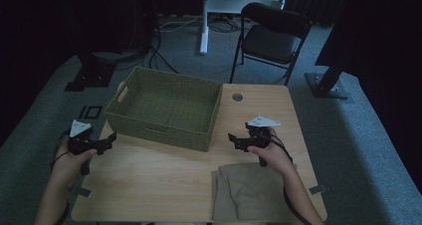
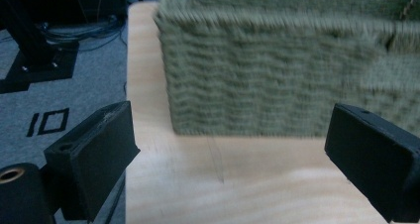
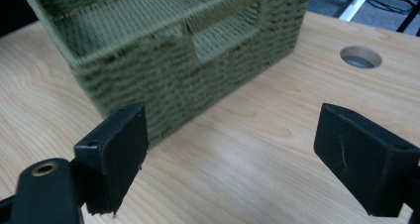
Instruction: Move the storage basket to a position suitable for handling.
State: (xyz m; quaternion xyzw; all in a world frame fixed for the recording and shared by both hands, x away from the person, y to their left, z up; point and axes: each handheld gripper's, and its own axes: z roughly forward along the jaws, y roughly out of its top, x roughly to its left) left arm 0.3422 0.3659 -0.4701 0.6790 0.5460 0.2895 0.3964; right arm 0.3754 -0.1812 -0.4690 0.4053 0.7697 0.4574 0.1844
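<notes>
Green woven basket (image 1: 166, 107) sits on the far left part of the desk (image 1: 149, 180), set at a slight angle, hollow and with nothing visible inside. A cut-out handle shows in its end wall in the right tool's view. Folded tan cloth (image 1: 246, 191) lies at the near edge of the desk, right of centre, just under the right forearm.

Left tool (image 1: 107, 143): held low at the desk's left edge, jaws spread wide and gripping nothing, pointed at the basket's near left corner. In its own view the basket (image 2: 277, 80) wall fills the gap ahead between the two jaws, close but not touching.

Right tool (image 1: 234, 139): also released, jaws wide apart, hovering above the desk just beside the basket's right end. Its own view looks past the jaws at the basket (image 3: 173, 50) corner and the round cable hole (image 3: 360, 57) in the desk top.

Judgement: both tools flank the basket, one at each end, which suits a two-handed hold on it. The cloth lies nearest the right hand, likely meant for the basket. Basket view is blurred; weave detail uncertain.
</notes>
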